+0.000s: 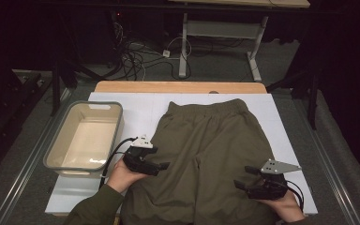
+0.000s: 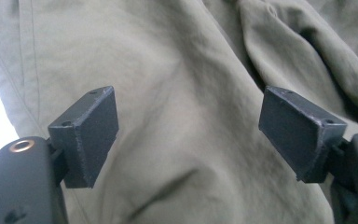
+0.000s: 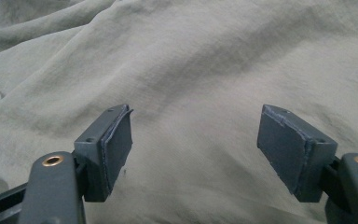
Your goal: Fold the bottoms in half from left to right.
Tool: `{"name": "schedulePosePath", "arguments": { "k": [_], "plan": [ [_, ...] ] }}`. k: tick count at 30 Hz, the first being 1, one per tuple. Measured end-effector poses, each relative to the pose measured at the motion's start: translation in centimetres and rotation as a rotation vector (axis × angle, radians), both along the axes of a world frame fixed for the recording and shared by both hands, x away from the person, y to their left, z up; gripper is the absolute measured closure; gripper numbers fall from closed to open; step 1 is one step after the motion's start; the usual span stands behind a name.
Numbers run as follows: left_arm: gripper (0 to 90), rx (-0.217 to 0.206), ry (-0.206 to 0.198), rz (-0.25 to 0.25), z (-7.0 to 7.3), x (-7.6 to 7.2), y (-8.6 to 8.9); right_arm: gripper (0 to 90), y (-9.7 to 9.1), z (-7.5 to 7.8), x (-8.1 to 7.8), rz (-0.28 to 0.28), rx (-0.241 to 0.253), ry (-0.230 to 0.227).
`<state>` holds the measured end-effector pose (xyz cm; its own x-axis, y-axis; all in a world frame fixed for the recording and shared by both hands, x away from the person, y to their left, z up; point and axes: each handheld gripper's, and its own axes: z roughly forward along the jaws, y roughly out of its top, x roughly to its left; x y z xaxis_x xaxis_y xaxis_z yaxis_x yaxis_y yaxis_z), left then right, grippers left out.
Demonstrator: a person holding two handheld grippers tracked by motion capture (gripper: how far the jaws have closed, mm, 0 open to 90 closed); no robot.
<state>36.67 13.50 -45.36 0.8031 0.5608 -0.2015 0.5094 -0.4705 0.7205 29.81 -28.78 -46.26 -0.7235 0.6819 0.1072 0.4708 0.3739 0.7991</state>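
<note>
A pair of olive-green trousers (image 1: 211,150) lies spread on the white board (image 1: 136,105), waistband toward the far side. My left gripper (image 1: 163,165) rests over the left leg's outer edge, pointing right. In the left gripper view its jaws (image 2: 189,135) stand apart above the cloth (image 2: 182,84), and nothing is pinched between the pads. My right gripper (image 1: 242,177) hovers over the right leg, pointing left. Its jaws (image 3: 196,144) are likewise open over smooth fabric (image 3: 205,60).
A grey plastic tub (image 1: 56,150) sits empty at the board's left side, close to my left hand. The wooden tabletop (image 1: 178,86) shows past the board's far edge. Beyond it are floor cables (image 1: 136,58) and a desk frame (image 1: 255,61).
</note>
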Motion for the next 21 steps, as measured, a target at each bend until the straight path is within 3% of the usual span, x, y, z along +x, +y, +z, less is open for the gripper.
{"name": "schedulePosePath", "arguments": {
  "k": [13, 15, 18, 21],
  "plan": [
    [31.5, -0.009, 0.014, 0.065, 0.7, 3.6, -0.6, 26.8, 0.0, 0.0, 0.0, -0.01, 0.001, 0.001],
    [36.1, -0.026, 0.01, 0.076, 0.8, 4.2, -0.6, 26.8, 0.0, 0.0, 0.0, -0.014, 0.003, 0.001],
    [41.5, 0.002, 0.005, 0.089, 1.1, 5.0, -0.8, 26.8, -0.1, 0.0, 0.0, -0.016, 0.006, 0.001],
    [46.5, -0.001, -0.004, 0.127, 1.2, 5.9, -1.0, 26.8, -0.1, -0.1, 0.0, -0.015, 0.005, 0.001]
  ]
}}
